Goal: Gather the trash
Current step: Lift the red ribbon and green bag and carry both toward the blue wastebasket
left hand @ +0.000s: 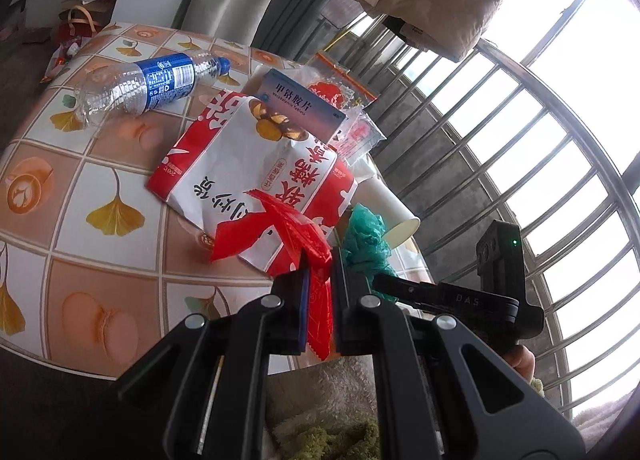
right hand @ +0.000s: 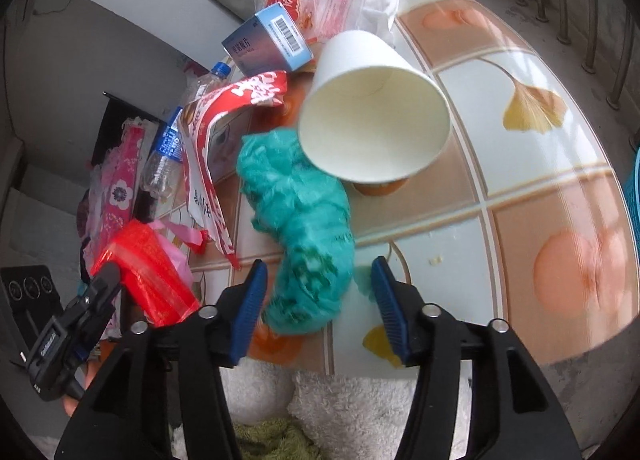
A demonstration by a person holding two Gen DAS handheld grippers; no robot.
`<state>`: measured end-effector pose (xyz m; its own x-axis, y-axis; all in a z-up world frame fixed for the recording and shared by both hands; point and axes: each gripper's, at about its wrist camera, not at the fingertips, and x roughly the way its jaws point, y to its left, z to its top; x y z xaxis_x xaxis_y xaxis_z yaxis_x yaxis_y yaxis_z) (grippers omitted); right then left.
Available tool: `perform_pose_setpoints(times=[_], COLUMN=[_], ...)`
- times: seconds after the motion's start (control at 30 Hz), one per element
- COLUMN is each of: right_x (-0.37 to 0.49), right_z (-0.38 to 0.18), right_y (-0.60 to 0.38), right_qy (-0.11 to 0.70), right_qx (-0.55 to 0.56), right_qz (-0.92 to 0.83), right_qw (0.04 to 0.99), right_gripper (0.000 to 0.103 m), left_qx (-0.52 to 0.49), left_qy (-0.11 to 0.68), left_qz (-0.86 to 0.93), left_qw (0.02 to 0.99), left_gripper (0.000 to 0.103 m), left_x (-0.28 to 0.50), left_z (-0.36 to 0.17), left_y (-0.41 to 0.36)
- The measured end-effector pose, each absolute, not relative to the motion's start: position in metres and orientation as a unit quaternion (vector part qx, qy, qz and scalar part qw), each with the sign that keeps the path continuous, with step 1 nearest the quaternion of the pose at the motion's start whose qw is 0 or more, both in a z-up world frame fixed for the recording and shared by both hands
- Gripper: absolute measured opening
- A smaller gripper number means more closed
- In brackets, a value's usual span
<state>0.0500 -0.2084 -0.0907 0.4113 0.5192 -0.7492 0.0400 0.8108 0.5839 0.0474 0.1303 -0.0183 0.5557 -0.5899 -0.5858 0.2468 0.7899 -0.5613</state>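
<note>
Left wrist view: the left hand-held gripper (left hand: pixel 320 264) is clamped on a red wrapper (left hand: pixel 276 232) above the near table (left hand: pixel 80 196) edge. The right hand-held gripper (right hand: pixel 318 280) stands apart, pads not pressing the teal plastic bag (right hand: pixel 304 212) between them. A white paper cup (right hand: pixel 372 116) lies tipped just beyond; a plastic bottle (left hand: pixel 148 84) lies far left.

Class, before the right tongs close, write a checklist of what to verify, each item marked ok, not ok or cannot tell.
1. Left tongs shut on the crumpled red plastic wrapper: ok.
2. Right tongs open: ok.
3. Crumpled teal plastic bag lies between the right pads: ok.
4. Pads pressing on the bag: not ok, a gap shows beside the right pad.
5. Tipped white paper cup clear of the bag: cannot tell, they overlap in view.
</note>
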Motion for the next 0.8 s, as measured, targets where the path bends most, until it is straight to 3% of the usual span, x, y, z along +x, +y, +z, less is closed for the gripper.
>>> perform_pose_setpoints(times=[0.13,0.2,0.53,0.8], right_x=[0.066,0.069,0.036,-0.033], right_z=[-0.095,-0.094,-0.074,-0.056], right_y=[-0.213,-0.209,-0.206,-0.308], right_qy=[0.513,0.515,0.489,0.405], right_qx=[0.265,0.263,0.281,0.364], right_qz=[0.162,0.170,0.272,0.242], right_qw=[0.801,0.797,0.780,0.803], right_gripper=[0.055,0.042,0.039,0.040], left_qx=[-0.202,-0.197,-0.164,-0.114], left_qy=[0.400,0.399,0.374,0.366], left_qz=[-0.240,-0.239,-0.246,-0.327], left_qw=[0.861,0.863,0.879,0.864], left_gripper=[0.007,0.007,0.007,0.007], left_x=[0.044,0.043,0.025,0.030], left_z=[-0.014,-0.011,0.025,0.052], left_y=[0.125,0.123,0.108,0.037])
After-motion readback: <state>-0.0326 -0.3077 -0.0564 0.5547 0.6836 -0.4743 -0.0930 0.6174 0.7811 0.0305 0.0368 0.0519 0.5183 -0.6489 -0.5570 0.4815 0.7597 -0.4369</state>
